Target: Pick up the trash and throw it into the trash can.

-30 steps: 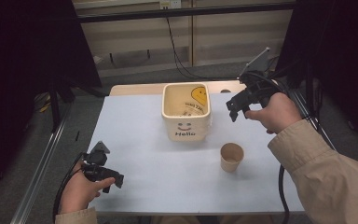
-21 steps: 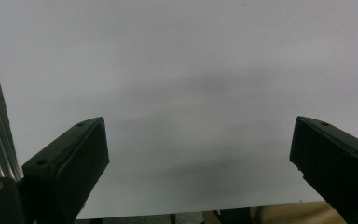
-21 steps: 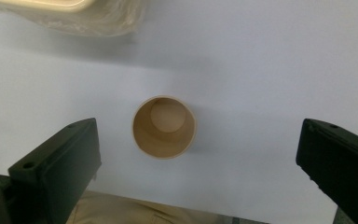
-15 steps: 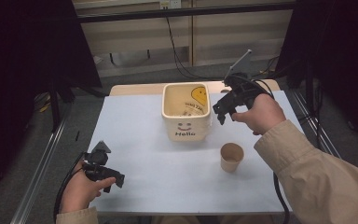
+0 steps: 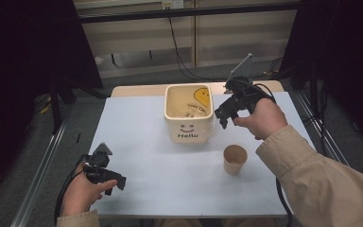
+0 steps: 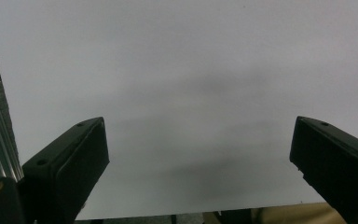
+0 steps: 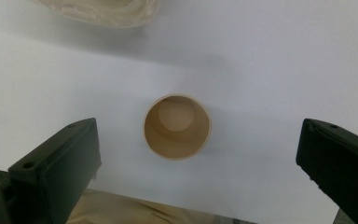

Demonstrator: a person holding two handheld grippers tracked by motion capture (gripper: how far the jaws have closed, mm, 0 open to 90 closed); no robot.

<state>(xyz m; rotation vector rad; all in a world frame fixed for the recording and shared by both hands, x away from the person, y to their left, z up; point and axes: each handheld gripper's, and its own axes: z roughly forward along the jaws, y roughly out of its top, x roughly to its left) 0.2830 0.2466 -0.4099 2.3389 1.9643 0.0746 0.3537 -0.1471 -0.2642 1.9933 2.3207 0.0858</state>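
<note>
One cup stands near right, one tub far centre, on one table; two grippers, left and right.

I see a cream bin printed with a dark smiley face and "Hello" on its front wall, and a yellow smiley on the inside wall at 2 o'clock. The cup is plain tan, unpatterned. The table is uniform pale grey-white. Both grippers are black. My sleeve is beige.
</note>
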